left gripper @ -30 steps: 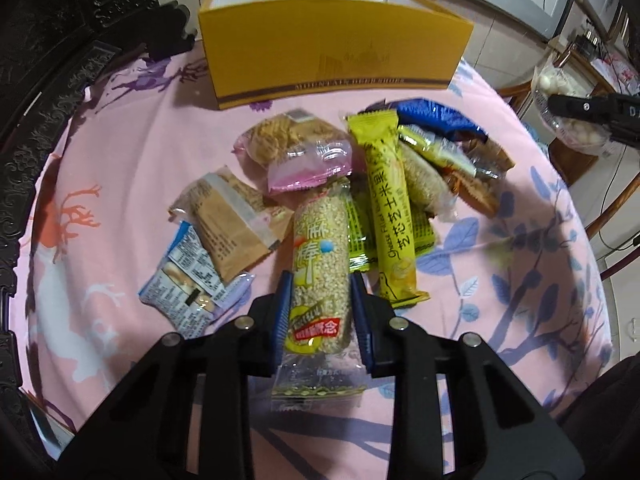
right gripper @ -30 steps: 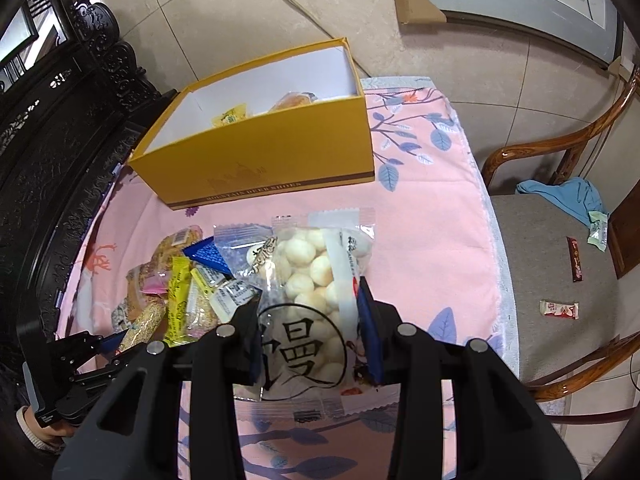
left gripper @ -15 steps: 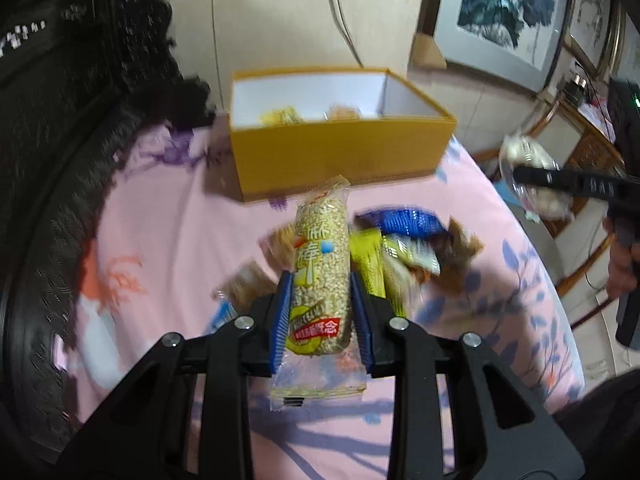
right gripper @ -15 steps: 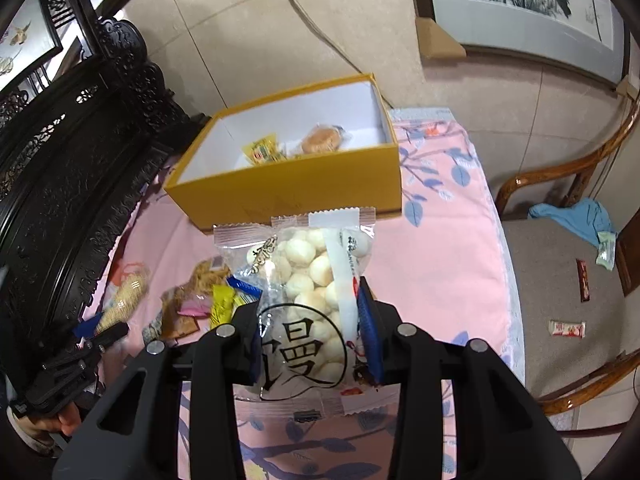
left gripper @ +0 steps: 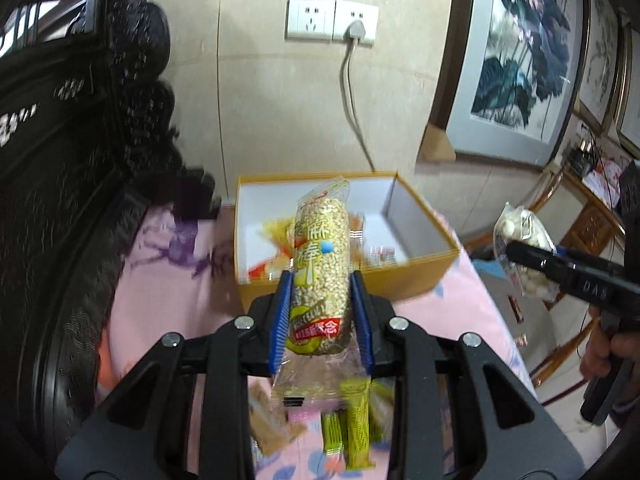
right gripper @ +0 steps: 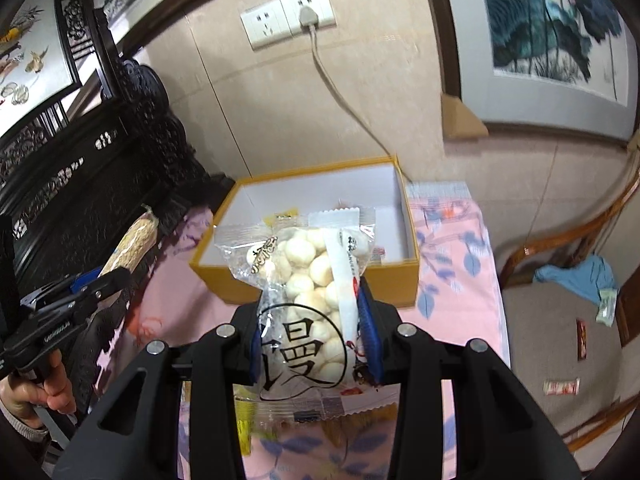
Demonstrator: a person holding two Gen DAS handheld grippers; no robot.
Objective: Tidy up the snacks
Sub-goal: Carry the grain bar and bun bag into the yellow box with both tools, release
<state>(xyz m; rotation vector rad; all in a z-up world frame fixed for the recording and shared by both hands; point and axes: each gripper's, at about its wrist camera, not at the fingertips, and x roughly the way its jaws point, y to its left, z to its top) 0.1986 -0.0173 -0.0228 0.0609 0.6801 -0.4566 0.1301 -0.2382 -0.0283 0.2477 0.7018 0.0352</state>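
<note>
Snacks in hand: my left gripper [left gripper: 320, 316] clamps a clear-wrapped puffed-grain bar [left gripper: 319, 276], tan kernels with a yellow-and-red label at its lower end, standing upright between the blue pads. My right gripper [right gripper: 314, 334] pinches a clear bag of white round biscuits [right gripper: 312, 280] printed with a black circled character. At 12 o'clock beyond both lies the open yellow box [right gripper: 248, 280], white inside, holding several wrapped snacks. Yellow-green bars [left gripper: 352, 424] lie on the pink floral tablecloth [left gripper: 168, 292] at 6 o'clock.
</note>
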